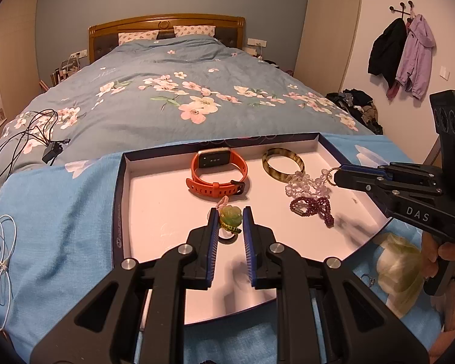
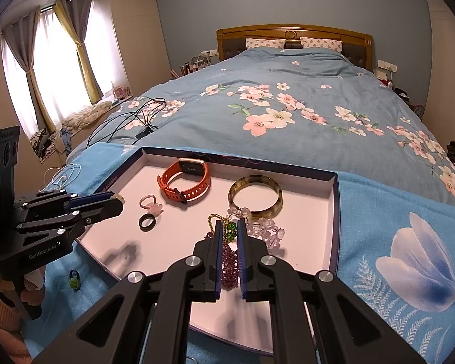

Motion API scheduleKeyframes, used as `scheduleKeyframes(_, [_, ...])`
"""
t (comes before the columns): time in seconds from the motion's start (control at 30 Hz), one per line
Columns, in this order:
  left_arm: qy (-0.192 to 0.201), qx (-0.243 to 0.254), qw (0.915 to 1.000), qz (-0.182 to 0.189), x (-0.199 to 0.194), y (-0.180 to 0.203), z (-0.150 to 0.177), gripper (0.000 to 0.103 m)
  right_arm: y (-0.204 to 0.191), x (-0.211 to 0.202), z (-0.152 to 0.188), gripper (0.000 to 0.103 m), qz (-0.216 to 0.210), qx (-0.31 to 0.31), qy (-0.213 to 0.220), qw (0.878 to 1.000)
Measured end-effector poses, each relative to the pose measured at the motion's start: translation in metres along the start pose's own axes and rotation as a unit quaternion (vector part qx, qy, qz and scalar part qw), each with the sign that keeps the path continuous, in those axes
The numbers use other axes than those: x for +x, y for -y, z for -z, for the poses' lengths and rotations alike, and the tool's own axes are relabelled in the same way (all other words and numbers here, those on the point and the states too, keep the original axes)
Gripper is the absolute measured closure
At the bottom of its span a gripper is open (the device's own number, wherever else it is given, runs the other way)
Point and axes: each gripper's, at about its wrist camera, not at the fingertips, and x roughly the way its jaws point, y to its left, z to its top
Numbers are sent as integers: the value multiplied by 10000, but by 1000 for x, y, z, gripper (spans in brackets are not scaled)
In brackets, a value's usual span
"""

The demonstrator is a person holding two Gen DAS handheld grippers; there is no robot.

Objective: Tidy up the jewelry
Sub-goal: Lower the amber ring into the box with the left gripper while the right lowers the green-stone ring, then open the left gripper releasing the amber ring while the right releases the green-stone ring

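- left gripper (image 1: pixel 230 221), lower centre of left wrist view, blue-padded black jaws clamped on a green carved flower-shaped ring (image 1: pixel 230 217); ring held just above the tray floor; a pale pink cord loop (image 1: pixel 222 201) shows just behind it
- same left gripper (image 2: pixel 118 201) enters right wrist view from the left edge, jaws near together, a pale bit at its tip; what it is I cannot tell there
- right gripper (image 2: pixel 228 230), lower centre of right wrist view, jaws clamped on a small green bead charm with gold chain (image 2: pixel 230 230); a dark purple beaded bracelet (image 2: pixel 229 268) lies beneath, between the fingers
- right gripper (image 1: pixel 336 177) comes in from the right in left wrist view, tips pinched on a gold loop beside the clear pale-lilac crystal bead bracelet (image 1: pixel 306 186)
- shallow white rectangular tray with dark navy rim (image 1: pixel 124 163) sits on a light blue floral cloth (image 1: pixel 54 212) at the foot of the bed
- in the tray: orange silicone smartwatch (image 1: pixel 217 171) upper centre; brown-and-cream marbled bangle (image 1: pixel 283 163) to its right, touching the crystal beads; purple beaded bracelet (image 1: pixel 311 207) just in front of the crystal one
- right wrist view also shows a pink ring with flower top (image 2: pixel 150 204) and a plain black band ring (image 2: pixel 147 222), near each other, left part of the tray
- small green ring with blue loop (image 2: pixel 74 280) lies on the cloth outside the tray, lower left
- white earphones (image 1: pixel 0 248) tangled on the cloth, left edge; black cable bundle (image 1: pixel 33 133) on the blue floral duvet (image 1: pixel 182 69)
- person's hand (image 1: pixel 439 251) grips the right handle, lower right
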Motion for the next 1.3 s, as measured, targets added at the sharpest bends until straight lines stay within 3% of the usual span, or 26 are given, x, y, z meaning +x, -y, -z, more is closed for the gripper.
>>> scheduleKeyframes(1.3, [-290,-66,9994,-192,27,-1,-2,87,3,22,-2,96,153,-74,-297,9994])
